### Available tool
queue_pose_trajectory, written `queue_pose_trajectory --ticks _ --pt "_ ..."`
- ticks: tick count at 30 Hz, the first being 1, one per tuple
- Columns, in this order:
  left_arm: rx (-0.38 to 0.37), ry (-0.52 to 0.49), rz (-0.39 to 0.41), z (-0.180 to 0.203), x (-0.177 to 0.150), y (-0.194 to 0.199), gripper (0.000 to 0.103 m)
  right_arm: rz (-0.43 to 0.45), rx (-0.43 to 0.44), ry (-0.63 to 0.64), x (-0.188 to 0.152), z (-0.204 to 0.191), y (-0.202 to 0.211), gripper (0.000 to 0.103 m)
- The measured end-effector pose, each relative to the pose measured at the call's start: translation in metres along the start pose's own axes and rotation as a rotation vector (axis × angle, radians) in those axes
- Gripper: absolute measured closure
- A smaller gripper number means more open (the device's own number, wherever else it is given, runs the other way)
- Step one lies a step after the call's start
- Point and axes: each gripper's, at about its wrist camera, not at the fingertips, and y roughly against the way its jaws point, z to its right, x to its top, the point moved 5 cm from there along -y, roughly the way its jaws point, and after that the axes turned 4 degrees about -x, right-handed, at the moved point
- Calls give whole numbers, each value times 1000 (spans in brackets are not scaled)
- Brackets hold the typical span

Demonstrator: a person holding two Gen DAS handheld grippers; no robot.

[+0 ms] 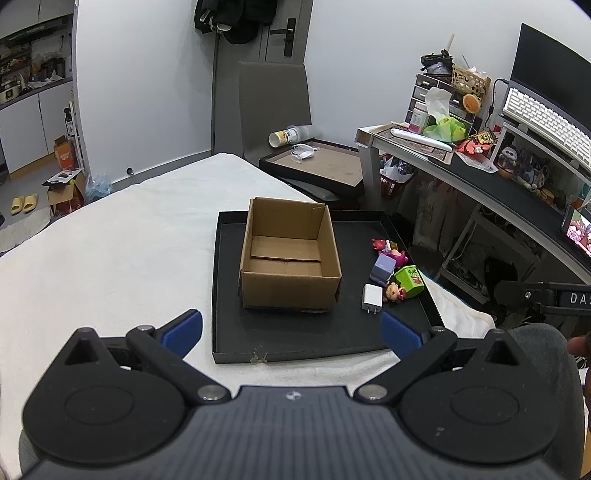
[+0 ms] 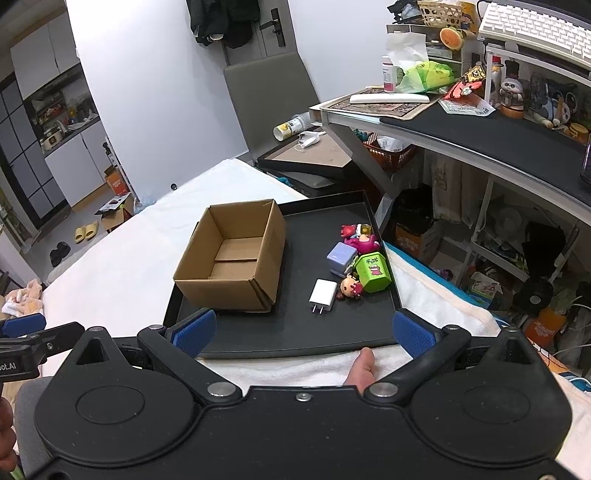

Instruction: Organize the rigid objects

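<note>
An empty cardboard box [image 1: 290, 254] [image 2: 231, 254] stands on a black tray [image 1: 295, 332] [image 2: 295, 332] on a white-covered bed. To its right on the tray lie a white charger [image 1: 372, 297] [image 2: 323, 291], a lilac cube [image 1: 384, 267] [image 2: 341, 257], a green block toy [image 1: 408, 279] [image 2: 373, 271], a small doll head [image 1: 395, 292] [image 2: 350, 287] and a pink figure [image 1: 393, 253] [image 2: 364, 242]. My left gripper [image 1: 291, 330] is open and empty, near the tray's front edge. My right gripper [image 2: 303, 328] is open and empty, also at the front edge.
A cluttered desk [image 2: 480, 125] with keyboard [image 2: 535, 26] stands on the right, shelves under it. A grey chair [image 1: 273, 107] and a second black tray [image 1: 317, 166] sit behind the bed. A bare toe [image 2: 364, 363] shows below the tray.
</note>
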Motion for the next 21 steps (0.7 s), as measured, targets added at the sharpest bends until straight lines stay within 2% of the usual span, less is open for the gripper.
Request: queue_pose_trajectory --ticks 21 --pt "7 -7 -15 1 0 -3 1 1 -10 3 -2 0 -2 0"
